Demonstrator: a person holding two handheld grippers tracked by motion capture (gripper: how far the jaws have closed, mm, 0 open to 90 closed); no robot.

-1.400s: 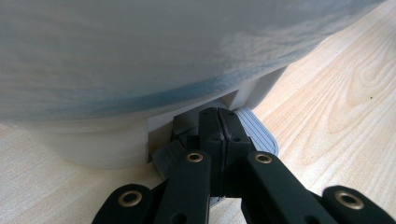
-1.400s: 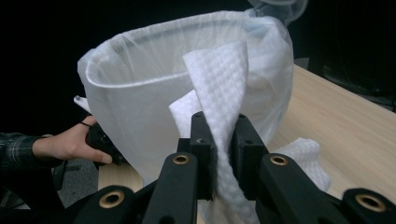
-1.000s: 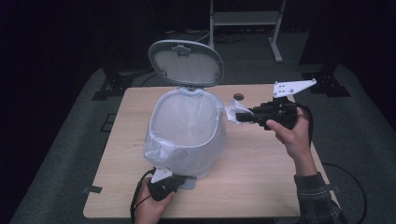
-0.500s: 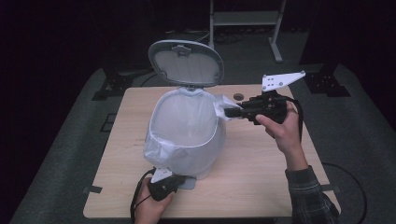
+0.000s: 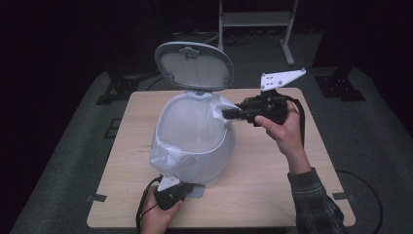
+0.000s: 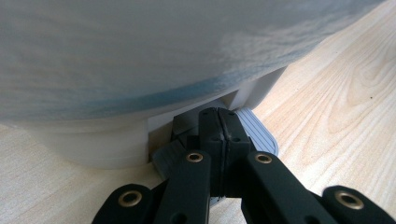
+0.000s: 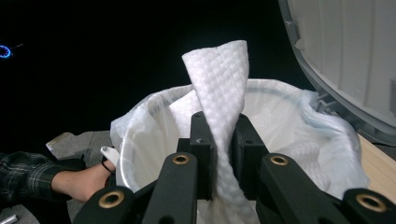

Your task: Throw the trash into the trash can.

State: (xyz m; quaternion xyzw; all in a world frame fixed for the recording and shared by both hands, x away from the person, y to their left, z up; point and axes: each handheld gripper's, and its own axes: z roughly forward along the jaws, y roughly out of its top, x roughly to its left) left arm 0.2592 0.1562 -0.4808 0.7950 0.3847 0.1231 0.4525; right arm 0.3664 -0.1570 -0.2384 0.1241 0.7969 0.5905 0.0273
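Observation:
A white pedal bin [image 5: 195,146] lined with a thin plastic bag stands mid-table, its lid [image 5: 194,66] raised. My right gripper [image 5: 225,113] is shut on a white paper towel [image 5: 220,104] right at the bin's right rim. In the right gripper view the towel [image 7: 222,79] stands up between the jaws [image 7: 222,128], in front of the bag-lined opening [image 7: 140,121]. At the bin's near foot my left gripper [image 5: 181,189] is shut. Its closed tips [image 6: 219,116] rest on the grey ribbed pedal [image 6: 259,135], under the bin's wall [image 6: 140,70].
The wooden table [image 5: 302,195] has bare room to the right and left of the bin. A metal rack [image 5: 253,19] stands on the dark floor behind the table. The person's left hand [image 7: 79,179] is seen beyond the bin in the right gripper view.
My right gripper has carried the paper towel left and slightly up, from beside the bin to its right rim. The left gripper has stayed on the pedal, lid still open.

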